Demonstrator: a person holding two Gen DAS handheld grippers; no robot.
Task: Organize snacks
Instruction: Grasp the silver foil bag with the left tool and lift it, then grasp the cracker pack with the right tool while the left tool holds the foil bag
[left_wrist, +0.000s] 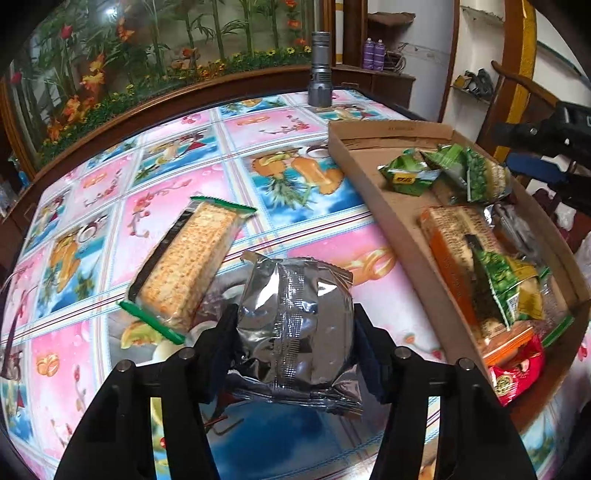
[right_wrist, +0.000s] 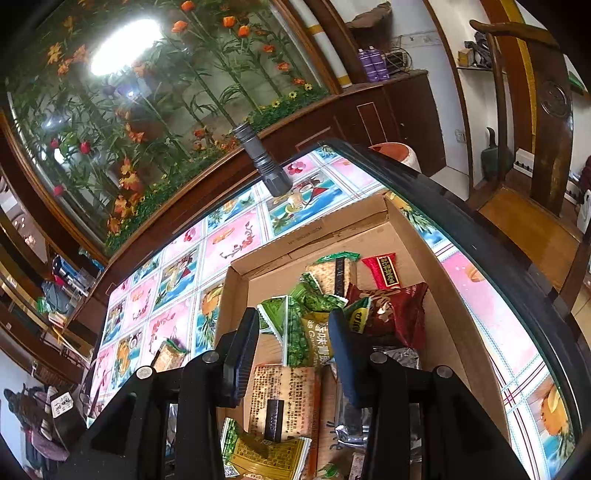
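My left gripper is shut on a silver foil snack packet, held just above the tablecloth, left of the cardboard box. A cracker pack with green ends lies on the table to the packet's left. The box holds green packets, an orange cracker pack and a red packet. My right gripper is open and empty, hovering over the box above green packets, a dark red packet and an orange pack.
A grey flashlight stands upright at the table's far edge, beyond the box; it also shows in the right wrist view. A wooden-framed glass display of flowers runs behind the table. A wooden chair stands to the right.
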